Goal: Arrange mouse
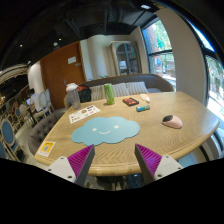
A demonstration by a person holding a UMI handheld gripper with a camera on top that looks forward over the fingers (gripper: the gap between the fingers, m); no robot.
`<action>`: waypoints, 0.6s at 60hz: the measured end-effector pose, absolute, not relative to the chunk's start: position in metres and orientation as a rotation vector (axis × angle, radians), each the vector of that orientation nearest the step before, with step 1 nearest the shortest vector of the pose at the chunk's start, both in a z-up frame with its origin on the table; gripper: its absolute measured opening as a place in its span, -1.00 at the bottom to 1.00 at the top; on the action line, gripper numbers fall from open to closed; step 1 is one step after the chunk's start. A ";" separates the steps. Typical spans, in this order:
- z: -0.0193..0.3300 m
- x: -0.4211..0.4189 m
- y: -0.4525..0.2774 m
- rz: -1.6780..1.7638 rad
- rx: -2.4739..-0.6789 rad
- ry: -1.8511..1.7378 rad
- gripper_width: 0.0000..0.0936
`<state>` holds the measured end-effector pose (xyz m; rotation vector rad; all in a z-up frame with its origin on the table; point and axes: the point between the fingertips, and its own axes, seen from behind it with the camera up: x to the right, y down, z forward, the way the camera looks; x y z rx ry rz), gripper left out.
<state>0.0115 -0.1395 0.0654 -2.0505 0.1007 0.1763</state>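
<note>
Ahead and off to the right of the hand-held gripper point(115, 160), whose fingers stand wide apart and empty, a mouse point(172, 121) lies on the wooden tabletop point(150, 132), right of a cloud-shaped mat point(104, 129).

Pale mouse point(172, 121) flat on wooden table, beside blue cloud mat

The table point(190, 125) is light wood with a smooth, slightly glossy top. The cloud mat point(104, 129) looks matt and soft, pale blue. The mouse point(172, 121) seems smooth plastic. The 2 pads point(80, 160) are matt magenta. A sheet point(84, 114) looks like paper.
</note>
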 end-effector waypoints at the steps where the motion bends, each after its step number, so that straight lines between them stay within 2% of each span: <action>1: 0.066 0.017 -0.141 0.178 -2.058 0.101 0.78; 17: 0.072 0.011 -0.165 0.189 -2.055 0.070 0.79; 28: 0.070 0.071 -0.146 0.160 -2.019 0.104 0.78; 36: 0.057 0.152 -0.121 0.055 -2.023 0.140 0.78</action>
